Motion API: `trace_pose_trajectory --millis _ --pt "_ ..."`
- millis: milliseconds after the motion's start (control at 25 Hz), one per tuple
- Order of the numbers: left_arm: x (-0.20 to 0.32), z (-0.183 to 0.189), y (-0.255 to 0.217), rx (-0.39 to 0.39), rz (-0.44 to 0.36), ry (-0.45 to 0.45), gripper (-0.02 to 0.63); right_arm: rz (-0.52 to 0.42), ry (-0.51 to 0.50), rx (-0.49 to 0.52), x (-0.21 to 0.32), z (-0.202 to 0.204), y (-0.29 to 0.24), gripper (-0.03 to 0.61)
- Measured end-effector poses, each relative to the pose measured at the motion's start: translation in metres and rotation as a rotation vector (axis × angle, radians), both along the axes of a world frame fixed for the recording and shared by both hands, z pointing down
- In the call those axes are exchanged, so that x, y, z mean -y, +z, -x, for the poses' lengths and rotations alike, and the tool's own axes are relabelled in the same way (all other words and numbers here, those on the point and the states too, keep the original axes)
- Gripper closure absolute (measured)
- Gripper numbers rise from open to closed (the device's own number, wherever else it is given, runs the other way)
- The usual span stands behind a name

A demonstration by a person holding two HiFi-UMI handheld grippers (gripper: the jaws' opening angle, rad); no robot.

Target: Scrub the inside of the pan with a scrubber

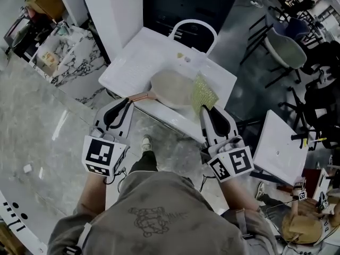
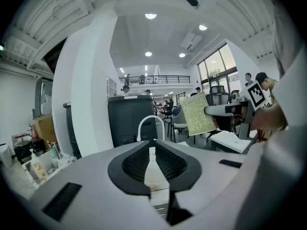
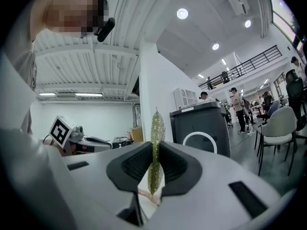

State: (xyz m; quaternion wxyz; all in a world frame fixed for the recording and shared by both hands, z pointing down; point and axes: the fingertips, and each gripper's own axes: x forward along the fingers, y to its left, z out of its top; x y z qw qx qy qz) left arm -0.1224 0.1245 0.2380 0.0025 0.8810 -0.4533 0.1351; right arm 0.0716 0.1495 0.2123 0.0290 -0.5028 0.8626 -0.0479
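A beige pan (image 1: 171, 88) lies in the white sink unit (image 1: 133, 62), its copper handle (image 1: 140, 96) pointing left. My left gripper (image 1: 126, 102) (image 2: 152, 150) is shut with nothing seen between its jaws; its tips hover right at the handle's end. My right gripper (image 1: 203, 108) (image 3: 154, 145) is shut on a yellow-green scrubber (image 1: 204, 93) (image 3: 156, 143) that stands upright at the pan's right rim. In the left gripper view the scrubber (image 2: 199, 113) shows held up at the right. Whether it touches the pan I cannot tell.
An arched white faucet (image 1: 192, 24) (image 2: 148, 123) stands at the sink's far edge. A dark cabinet (image 2: 129, 119) is behind it. A marble counter with bottles (image 1: 64, 52) is to the left, a small white table (image 1: 276, 142) to the right, and chairs (image 1: 287, 47) beyond.
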Motion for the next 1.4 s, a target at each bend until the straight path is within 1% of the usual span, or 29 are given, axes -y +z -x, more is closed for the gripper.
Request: trace_pose_trajectory --millis 80,200,240,320,360,440,560,680,800,960,1160,1240,1320,1400 --pt "0.021 0.007 0.007 0.017 0.029 0.025 0.581 0.022 0.014 -0.007 0.02 0.008 0.005 0.52" --pt "0.05 0.013 0.02 0.064 0.071 0.082 0.579 0.049 0.031 -0.018 0.05 0.019 0.011 0.52" --pt "0.059 0.013 0.026 0.078 0.094 0.106 0.558 0.057 0.035 -0.022 0.06 0.022 0.013 0.52" --pt "0.074 0.012 0.04 0.109 0.152 0.159 0.467 0.072 0.045 -0.029 0.079 0.027 0.018 0.52" --pt "0.08 0.012 0.048 0.126 0.179 0.183 0.445 0.078 0.05 -0.033 0.087 0.029 0.02 0.52" --pt "0.091 0.01 0.063 0.16 0.224 0.227 0.417 0.088 0.06 -0.041 0.101 0.032 0.024 0.52" --pt "0.103 0.008 0.086 0.215 0.279 0.283 0.391 0.105 0.071 -0.057 0.12 0.034 0.032 0.52" --pt "0.112 0.004 0.108 0.255 0.334 0.321 0.38 0.135 0.077 -0.079 0.136 0.032 0.045 0.52" --pt "0.116 -0.001 0.135 0.294 0.411 0.354 0.377 0.178 0.084 -0.102 0.15 0.026 0.061 0.52" --pt "0.117 -0.008 0.17 0.384 0.511 0.396 0.373 0.241 0.076 -0.119 0.17 0.015 0.087 0.52" --pt "0.117 -0.021 0.208 0.474 0.623 0.437 0.371 0.303 0.038 -0.14 0.195 0.005 0.121 0.52" --pt "0.117 -0.024 0.223 0.518 0.657 0.444 0.371 0.332 0.021 -0.148 0.205 0.001 0.137 0.52" --pt "0.12 -0.025 0.237 0.561 0.673 0.444 0.371 0.36 0.004 -0.163 0.214 -0.002 0.155 0.52" --pt "0.122 -0.025 0.25 0.591 0.7 0.439 0.371 0.39 -0.012 -0.179 0.224 -0.005 0.173 0.52"
